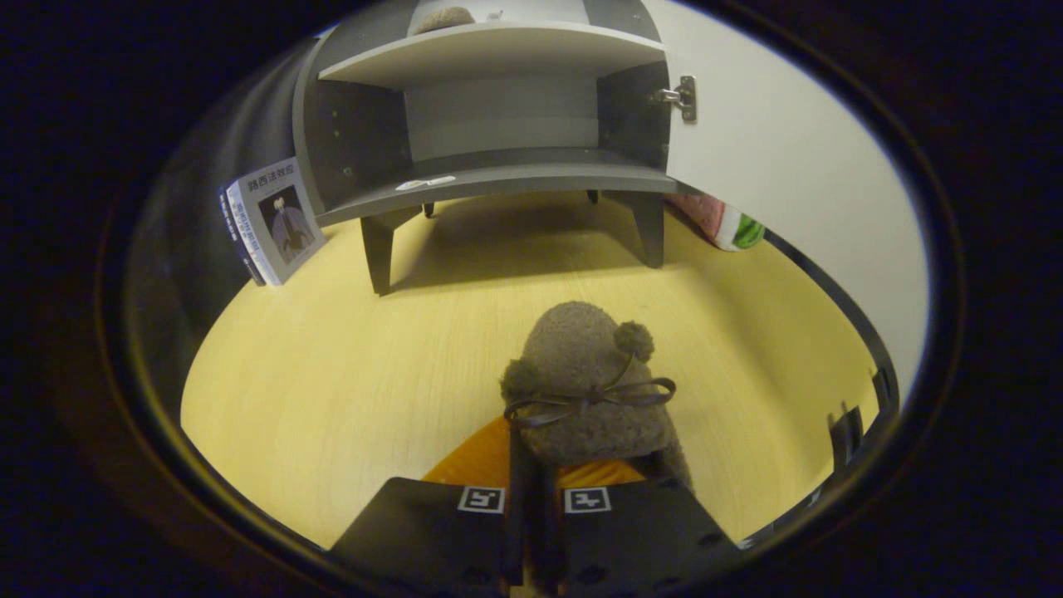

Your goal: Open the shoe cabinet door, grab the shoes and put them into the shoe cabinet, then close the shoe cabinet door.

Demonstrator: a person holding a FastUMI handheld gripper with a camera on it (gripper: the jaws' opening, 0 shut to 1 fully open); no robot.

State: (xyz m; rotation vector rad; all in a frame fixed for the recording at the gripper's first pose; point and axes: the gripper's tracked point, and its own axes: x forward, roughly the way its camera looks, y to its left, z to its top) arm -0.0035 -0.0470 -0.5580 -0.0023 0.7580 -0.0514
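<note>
With the door (pixel 789 166) already swung wide at about 2 o'clock, the cabinet (pixel 490 124) stands open at 12 o'clock across the counter (pixel 332 374), its lower shelf (pixel 515 174) bare and ready. The hand-held gripper (pixel 531 465) has its fingers drawn close together, clamped on the near edge of the shoe (pixel 585 382), a fuzzy brown slipper with an orange lining, a pompom and a thin ribbon bow, which juts straight ahead of the fingers toward 12 o'clock. Whether its sole is clear of the counter cannot be told from here.

The step in hand looks like the carry into the cabinet. Because the grip is on one thin edge only, the soft shoe will likely droop and swing, so the move should be slow and level. It needs to rise enough to clear the front lip of the lower shelf, go in between the side walls, and be set down well back so the door can shut without catching the heel. The approach should hold to 12 o'clock, clear of the book (pixel 270 220) leaning at 10 o'clock and of the door's edge and hinge (pixel 677 97) at 1 o'clock. The fingers should part only once the shoe rests on the shelf.
</note>
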